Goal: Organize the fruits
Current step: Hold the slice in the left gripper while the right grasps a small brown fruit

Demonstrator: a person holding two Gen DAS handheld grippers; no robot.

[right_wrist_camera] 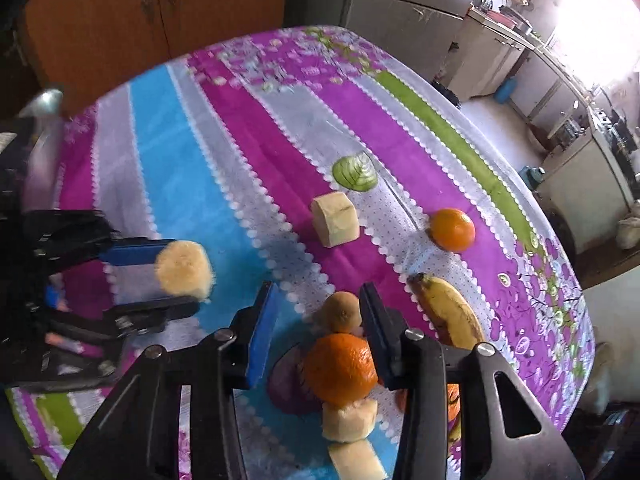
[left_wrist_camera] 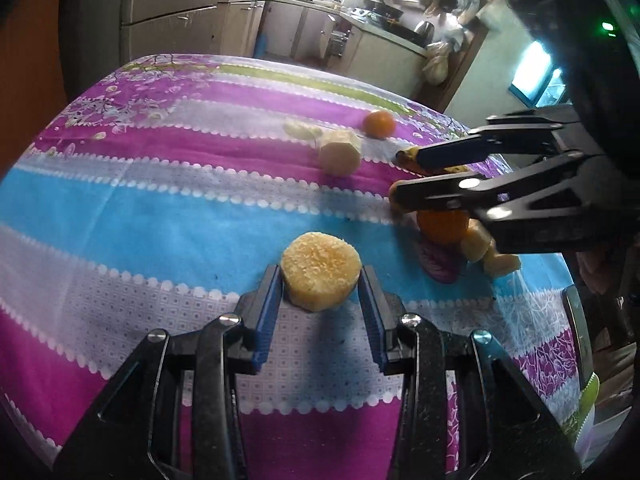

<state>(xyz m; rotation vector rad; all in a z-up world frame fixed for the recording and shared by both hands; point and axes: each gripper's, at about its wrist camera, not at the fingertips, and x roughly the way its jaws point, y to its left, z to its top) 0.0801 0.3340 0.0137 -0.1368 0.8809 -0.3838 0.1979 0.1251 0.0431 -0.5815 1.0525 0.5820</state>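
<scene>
A round yellow fruit slice (left_wrist_camera: pixel 320 276) sits between the blue pads of my left gripper (left_wrist_camera: pixel 320 270), which is shut on it. The right wrist view shows the same slice (right_wrist_camera: pixel 184 266) held off the cloth in the left gripper (right_wrist_camera: pixel 186 276). My right gripper (right_wrist_camera: pixel 320 288) is open and hovers over a cluster: a brown kiwi (right_wrist_camera: pixel 340 312), an orange (right_wrist_camera: pixel 342 368), a purple piece (right_wrist_camera: pixel 290 384) and pale cut chunks (right_wrist_camera: pixel 348 420). In the left wrist view the right gripper (left_wrist_camera: pixel 400 176) reaches in from the right above that orange (left_wrist_camera: pixel 442 226).
On the striped cloth (right_wrist_camera: pixel 192 152) farther off lie a banana (right_wrist_camera: pixel 452 312), a second orange (right_wrist_camera: pixel 452 229), a pale cut chunk (right_wrist_camera: pixel 335 219) and a green leaf shape (right_wrist_camera: pixel 355 172). The table edge curves near the banana. A fridge (left_wrist_camera: pixel 172 4) stands behind.
</scene>
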